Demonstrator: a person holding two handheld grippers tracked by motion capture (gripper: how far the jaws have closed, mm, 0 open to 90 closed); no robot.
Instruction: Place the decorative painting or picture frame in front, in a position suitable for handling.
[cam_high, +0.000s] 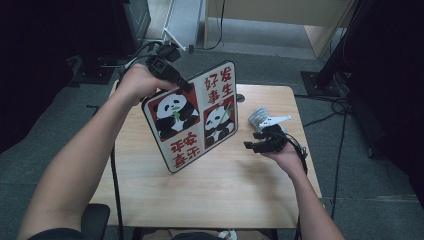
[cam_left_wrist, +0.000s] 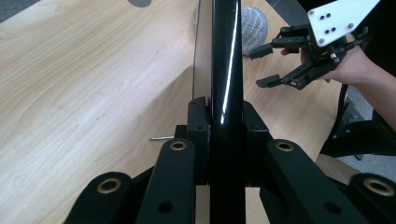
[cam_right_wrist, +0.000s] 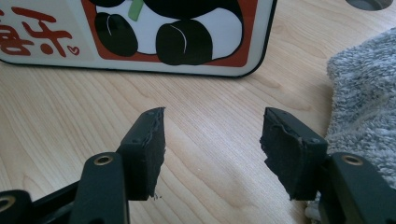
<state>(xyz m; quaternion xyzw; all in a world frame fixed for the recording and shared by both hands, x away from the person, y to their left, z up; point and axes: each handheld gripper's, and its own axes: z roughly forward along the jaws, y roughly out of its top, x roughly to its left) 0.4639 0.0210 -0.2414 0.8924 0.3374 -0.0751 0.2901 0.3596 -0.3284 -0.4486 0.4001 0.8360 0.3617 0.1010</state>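
Note:
A flat board with a black rim, two panda pictures and red characters is held tilted above the wooden table. My left gripper is shut on its upper edge; in the left gripper view I see the board edge-on between the jaws of this gripper. To the board's right, my right gripper stands open with nothing between its jaws. It hangs low over the table, facing the board's lower edge. Whether that edge touches the table I cannot tell.
A grey knitted cloth lies just beyond the right gripper, also at the right as that gripper sees it. A round hole sits near the table's far edge. Cables and dark stands crowd the floor around the table.

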